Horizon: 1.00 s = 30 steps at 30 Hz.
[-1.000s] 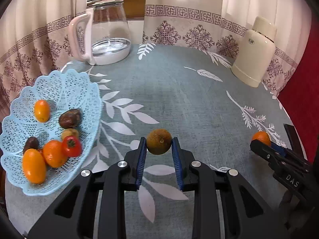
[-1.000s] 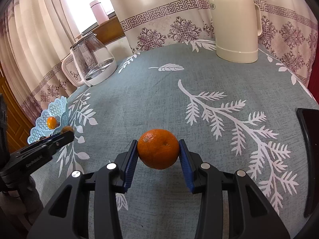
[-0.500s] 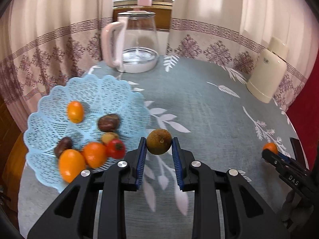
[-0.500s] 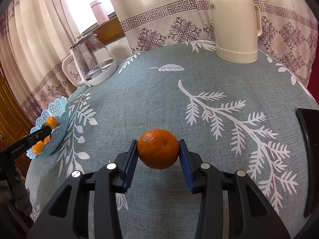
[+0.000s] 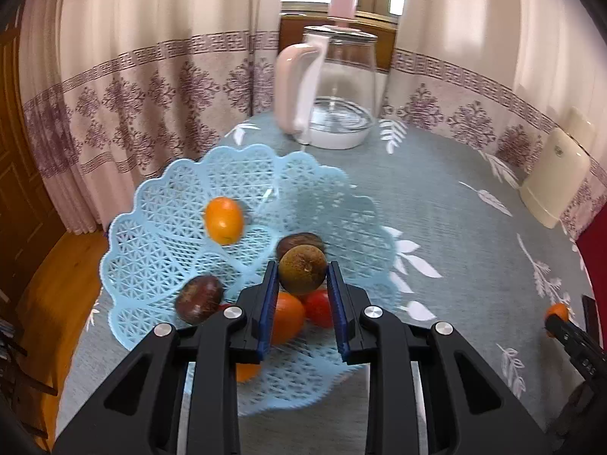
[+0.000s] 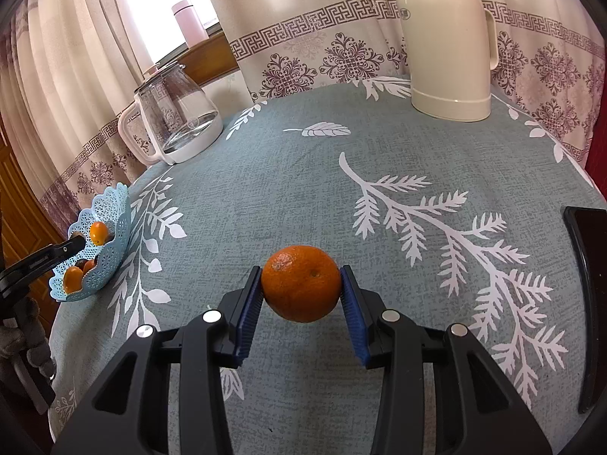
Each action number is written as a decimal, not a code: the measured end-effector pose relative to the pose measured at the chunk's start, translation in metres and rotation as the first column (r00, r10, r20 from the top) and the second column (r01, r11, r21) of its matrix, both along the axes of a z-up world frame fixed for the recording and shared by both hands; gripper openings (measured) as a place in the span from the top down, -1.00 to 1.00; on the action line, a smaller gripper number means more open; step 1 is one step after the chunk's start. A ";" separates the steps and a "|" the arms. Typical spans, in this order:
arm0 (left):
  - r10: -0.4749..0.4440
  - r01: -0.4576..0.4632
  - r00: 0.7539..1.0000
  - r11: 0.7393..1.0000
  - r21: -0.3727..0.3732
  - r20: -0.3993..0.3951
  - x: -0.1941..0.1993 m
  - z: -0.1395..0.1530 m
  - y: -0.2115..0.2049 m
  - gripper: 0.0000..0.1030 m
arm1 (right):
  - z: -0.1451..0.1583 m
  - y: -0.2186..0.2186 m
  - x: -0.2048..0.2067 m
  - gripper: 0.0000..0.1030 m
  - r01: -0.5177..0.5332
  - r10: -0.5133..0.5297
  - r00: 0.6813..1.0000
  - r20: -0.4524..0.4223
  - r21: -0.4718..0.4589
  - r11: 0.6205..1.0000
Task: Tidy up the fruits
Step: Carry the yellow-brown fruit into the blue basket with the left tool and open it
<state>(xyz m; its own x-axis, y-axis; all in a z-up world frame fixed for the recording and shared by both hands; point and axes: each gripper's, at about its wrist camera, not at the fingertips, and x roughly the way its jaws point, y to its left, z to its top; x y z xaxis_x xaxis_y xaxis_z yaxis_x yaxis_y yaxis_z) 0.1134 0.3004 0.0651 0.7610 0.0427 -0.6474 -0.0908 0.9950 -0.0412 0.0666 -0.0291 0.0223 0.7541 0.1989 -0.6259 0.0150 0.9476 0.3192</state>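
While each claw clamps one fruit, left claw (image 5: pixel 302 276) brown, right claw (image 6: pixel 301 290) orange, basket (image 5: pixel 159 223) holds six.

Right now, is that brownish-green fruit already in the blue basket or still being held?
Still held: the left gripper pinches the brownish-green fruit between its blue pads, above the blue basket, not resting among the fruits there.

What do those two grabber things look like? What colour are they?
Both grabbers match. The left gripper and right gripper have chunky black plastic arms with triangle-shaped cut-outs, shiny round silver screws, and jaws lined with ribbed blue pads. No cables or sleeves show.
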 end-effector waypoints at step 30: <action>0.115 -0.112 0.993 0.992 -0.065 0.035 -0.049 0.003 0.046 -0.40 | 0.001 0.002 0.001 0.20 0.009 -0.009 1.000 -0.001 -0.027 1.000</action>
